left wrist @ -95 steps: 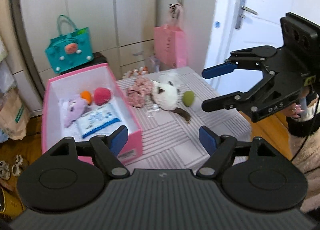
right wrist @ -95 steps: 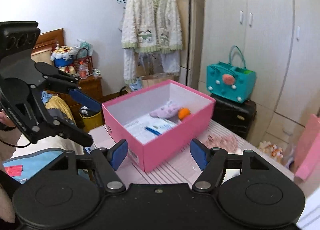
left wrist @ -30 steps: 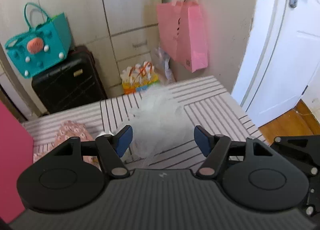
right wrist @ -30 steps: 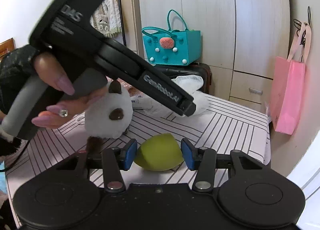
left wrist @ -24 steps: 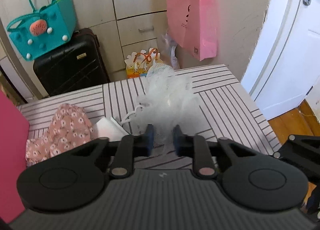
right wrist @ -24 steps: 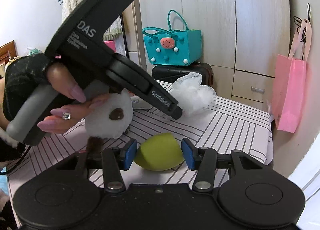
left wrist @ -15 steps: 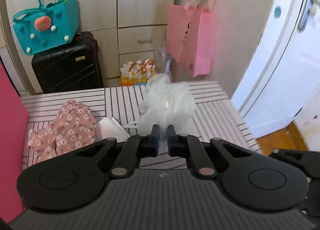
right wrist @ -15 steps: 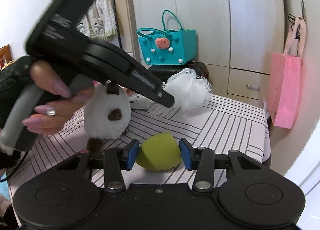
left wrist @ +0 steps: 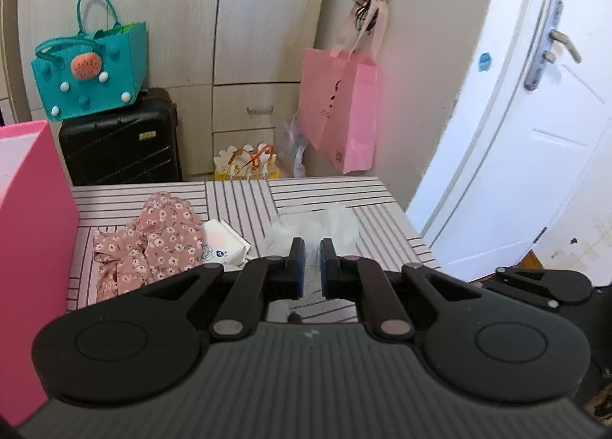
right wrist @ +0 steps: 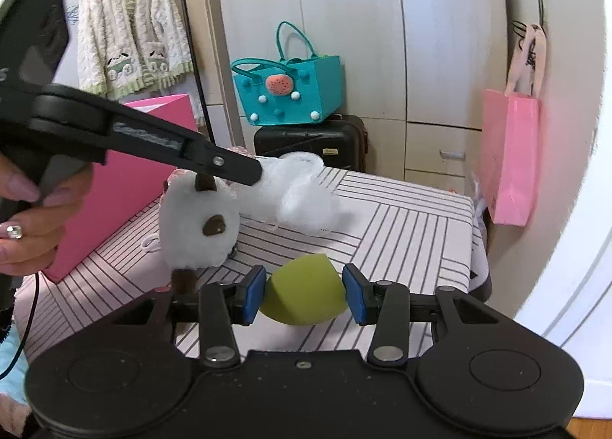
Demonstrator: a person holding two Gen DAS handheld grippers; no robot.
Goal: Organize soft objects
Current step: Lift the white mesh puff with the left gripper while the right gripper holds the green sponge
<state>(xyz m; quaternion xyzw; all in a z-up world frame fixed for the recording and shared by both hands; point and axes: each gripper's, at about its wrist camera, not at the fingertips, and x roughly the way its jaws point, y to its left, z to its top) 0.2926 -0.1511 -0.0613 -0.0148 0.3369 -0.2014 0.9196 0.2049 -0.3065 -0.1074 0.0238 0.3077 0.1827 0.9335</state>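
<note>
My left gripper [left wrist: 310, 247] is shut on a white mesh bath pouf [left wrist: 338, 223], which bulges out past the blue pads and looks blurred. From the right wrist view the same gripper [right wrist: 254, 173] reaches in from the left with the pouf [right wrist: 306, 194] low over the striped table [right wrist: 401, 217]. My right gripper [right wrist: 304, 295] is shut on a green egg-shaped sponge [right wrist: 302, 282], both pads pressing its sides. A white plush with brown ears [right wrist: 199, 226] stands just left of the sponge. The pink box [right wrist: 126, 171] is behind it.
A floral pink cloth [left wrist: 149, 240] and a white tissue packet [left wrist: 223, 246] lie beside the pink box [left wrist: 23, 247]. Beyond the table stand a black suitcase [left wrist: 122, 148] with a teal bag [left wrist: 88, 75], a hanging pink paper bag [left wrist: 338, 110] and a white door [left wrist: 535, 133].
The left jaws closed on the pouf and carried it left, toward the plush. The right pads drew in onto the green sponge and the right hand stayed put.
</note>
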